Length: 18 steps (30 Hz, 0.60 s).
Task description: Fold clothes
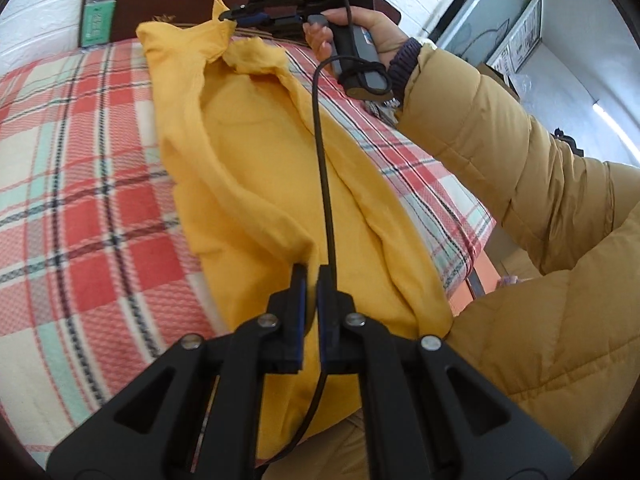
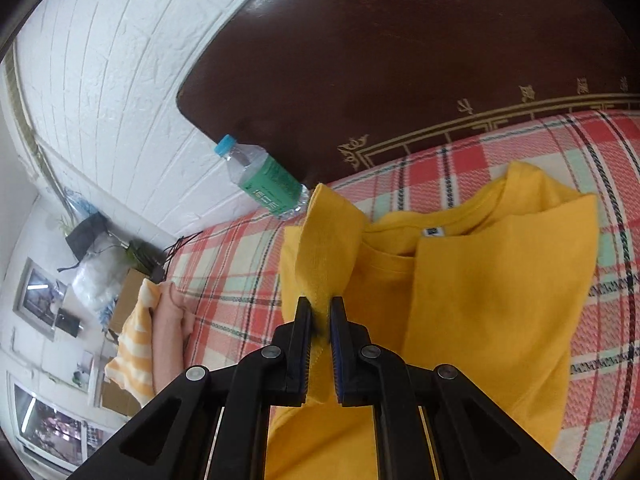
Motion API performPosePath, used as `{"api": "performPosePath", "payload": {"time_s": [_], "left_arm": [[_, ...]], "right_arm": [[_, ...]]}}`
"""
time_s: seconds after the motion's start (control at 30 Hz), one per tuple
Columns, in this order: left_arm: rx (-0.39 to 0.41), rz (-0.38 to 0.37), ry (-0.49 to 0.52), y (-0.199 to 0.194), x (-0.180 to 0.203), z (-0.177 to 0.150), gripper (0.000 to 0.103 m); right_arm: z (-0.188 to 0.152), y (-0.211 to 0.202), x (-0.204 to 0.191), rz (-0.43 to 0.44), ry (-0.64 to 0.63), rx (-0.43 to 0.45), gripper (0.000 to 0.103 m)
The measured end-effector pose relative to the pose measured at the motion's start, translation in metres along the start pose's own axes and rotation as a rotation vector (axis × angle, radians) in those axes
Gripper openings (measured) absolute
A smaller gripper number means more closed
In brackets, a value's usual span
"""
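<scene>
While my left tongs (image 1: 311,276) pinch a lower fold of the yellow T-shirt (image 1: 256,152), my right tongs (image 2: 320,312) are clenched on its sleeve edge, raised above the plaid bedspread (image 1: 80,208). I see the shirt lying lengthwise on the bed, collar toward the dark wooden headboard (image 2: 400,60). A water bottle (image 2: 262,178) stands at the bed's far corner against the white brick wall (image 2: 120,60). Striped and pink cloths (image 2: 156,332) lie at the bed's edge, with framed pictures (image 2: 38,300) beyond.

Both wrist views close over bed (image 1: 80,200), sharing shirt (image 2: 480,300)
</scene>
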<state>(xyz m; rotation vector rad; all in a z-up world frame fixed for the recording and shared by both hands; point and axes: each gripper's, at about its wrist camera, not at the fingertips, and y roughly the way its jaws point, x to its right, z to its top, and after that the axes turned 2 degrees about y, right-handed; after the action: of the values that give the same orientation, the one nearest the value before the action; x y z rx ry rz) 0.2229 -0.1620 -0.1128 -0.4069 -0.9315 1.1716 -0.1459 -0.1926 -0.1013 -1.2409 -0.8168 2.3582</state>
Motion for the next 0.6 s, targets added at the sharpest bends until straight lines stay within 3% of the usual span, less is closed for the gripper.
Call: {"api": "performPosePath", "payload": {"time_s": [0.23, 0.33, 0.37, 0.43, 0.5, 0.6], "left_arm": [[-0.070, -0.021, -0.025, 0.026, 0.013, -0.005, 0.006], [-0.064, -0.026, -0.046, 0.022, 0.015, -0.007, 0.010], [-0.055, -0.028, -0.050, 0.017, 0.017, -0.009, 0.014], [-0.038, -0.032, -0.057, 0.006, 0.019, -0.013, 0.027], [-0.021, -0.036, -0.065, -0.004, 0.021, -0.016, 0.055], [0.010, -0.031, -0.055, -0.021, 0.027, -0.022, 0.063]], "right_arm": [[-0.010, 0.010, 0.035, -0.067, 0.034, -0.027, 0.011], [-0.014, 0.007, 0.036, -0.122, 0.008, -0.023, 0.026], [-0.016, 0.004, 0.035, -0.135, -0.003, -0.015, 0.034], [-0.021, -0.008, 0.030, -0.134, -0.039, -0.005, 0.036], [-0.032, -0.023, 0.020, -0.114, -0.091, 0.000, 0.043], [-0.067, -0.045, -0.002, -0.049, -0.196, -0.050, 0.046]]}}
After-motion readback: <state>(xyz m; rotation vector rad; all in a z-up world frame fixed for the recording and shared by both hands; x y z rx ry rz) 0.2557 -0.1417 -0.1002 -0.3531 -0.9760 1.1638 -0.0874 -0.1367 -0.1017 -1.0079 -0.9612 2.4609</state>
